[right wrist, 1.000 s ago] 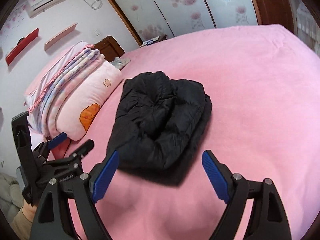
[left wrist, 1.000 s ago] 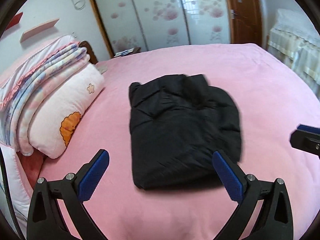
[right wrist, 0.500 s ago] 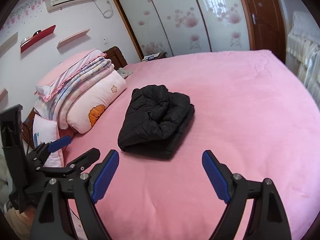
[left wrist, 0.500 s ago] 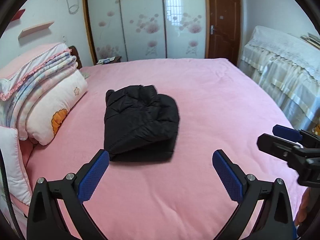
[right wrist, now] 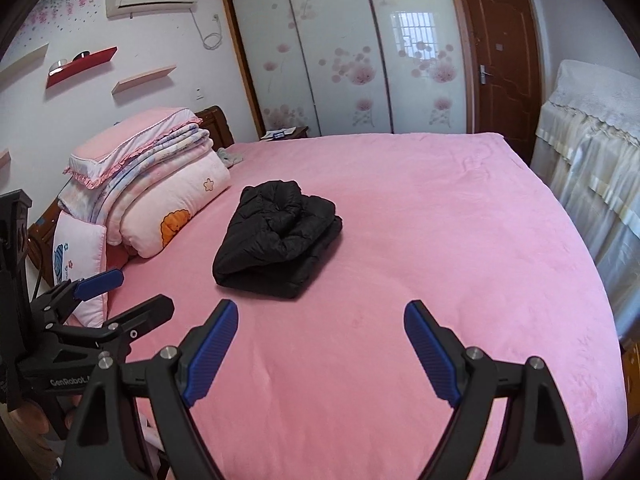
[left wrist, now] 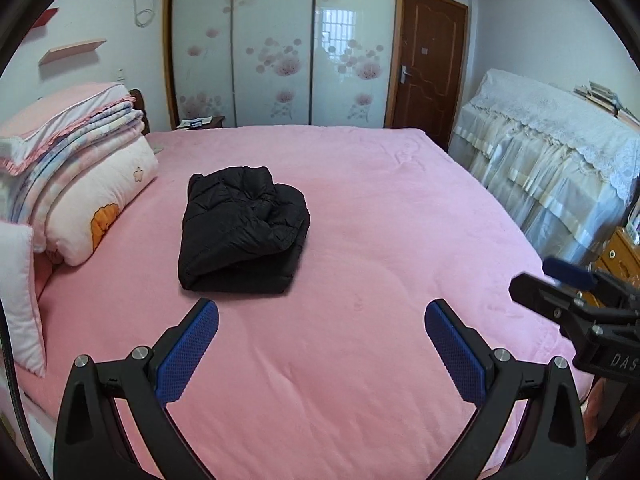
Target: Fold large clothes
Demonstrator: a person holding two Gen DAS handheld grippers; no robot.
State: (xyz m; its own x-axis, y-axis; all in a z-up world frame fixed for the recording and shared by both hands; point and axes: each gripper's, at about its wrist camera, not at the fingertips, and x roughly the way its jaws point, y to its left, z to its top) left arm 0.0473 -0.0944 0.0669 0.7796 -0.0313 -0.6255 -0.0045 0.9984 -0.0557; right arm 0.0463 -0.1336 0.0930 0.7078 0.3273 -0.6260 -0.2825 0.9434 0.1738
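A black padded jacket [left wrist: 244,228] lies folded into a thick bundle on the pink bed [left wrist: 360,208], left of the middle. In the right wrist view the same jacket [right wrist: 278,236] sits ahead and slightly left. My left gripper [left wrist: 322,320] is open over bare pink bedding, well short of the jacket, with nothing between its blue pads [left wrist: 188,354]. My right gripper [right wrist: 320,318] is open too, also back from the jacket and holding nothing. Each gripper shows at the edge of the other's view: the right one [left wrist: 576,292] and the left one [right wrist: 100,296].
Stacked quilts and pillows [left wrist: 72,184] line the bed's left side. A lace-covered piece of furniture [left wrist: 552,168] stands along the right. Sliding wardrobe doors [left wrist: 280,48] and a brown door [left wrist: 430,68] are behind the bed. A wooden drawer unit [left wrist: 618,252] stands at right.
Both grippers have pulled back and risen away from the jacket, which now looks smaller and farther off. More of the room has come into view. Both stay open and the jacket lies still.
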